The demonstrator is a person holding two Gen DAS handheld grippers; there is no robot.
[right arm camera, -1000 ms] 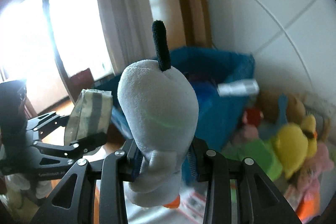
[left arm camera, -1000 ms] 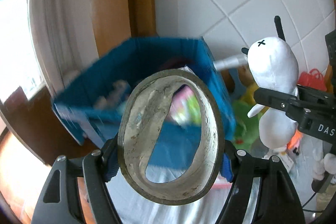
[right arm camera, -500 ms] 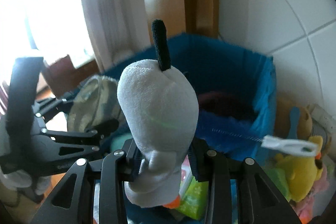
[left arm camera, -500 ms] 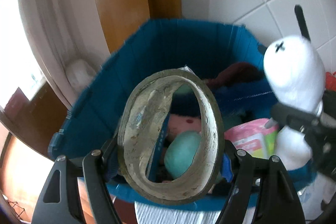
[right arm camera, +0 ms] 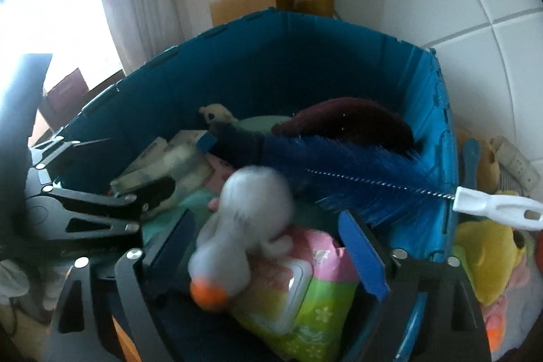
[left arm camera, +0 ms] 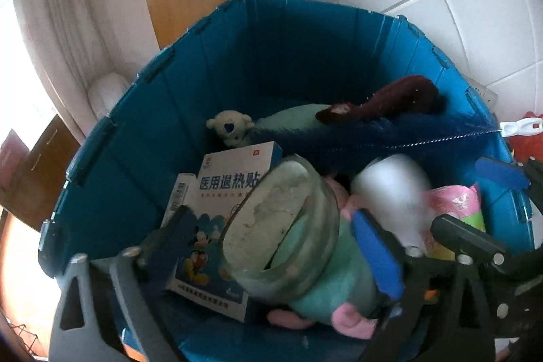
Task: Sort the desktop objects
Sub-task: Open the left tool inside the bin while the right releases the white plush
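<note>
A blue bin (left arm camera: 135, 138) holds several things. My left gripper (left arm camera: 271, 236) is open over it. The tape roll (left arm camera: 281, 236) lies loose between its spread fingers, on a green plush (left arm camera: 325, 280). My right gripper (right arm camera: 268, 246) is open too. The white plush (right arm camera: 244, 219) is blurred between its fingers, above a pink-green wipes pack (right arm camera: 305, 290). The white plush also shows in the left wrist view (left arm camera: 393, 189). The left gripper shows at the left of the right wrist view (right arm camera: 101, 199).
In the bin (right arm camera: 169, 90) lie a blue bottle brush (right arm camera: 339, 172) with a white handle (right arm camera: 495, 206) over the rim, a maroon plush (right arm camera: 346, 121), a small white bear (left arm camera: 230, 128) and a medicine box (left arm camera: 220, 209). Plush toys (right arm camera: 488, 253) lie right of the bin. A tiled wall stands behind.
Both grippers moved forward over the bin and opened. The tape roll and the white plush left the fingers and dropped into the bin.
</note>
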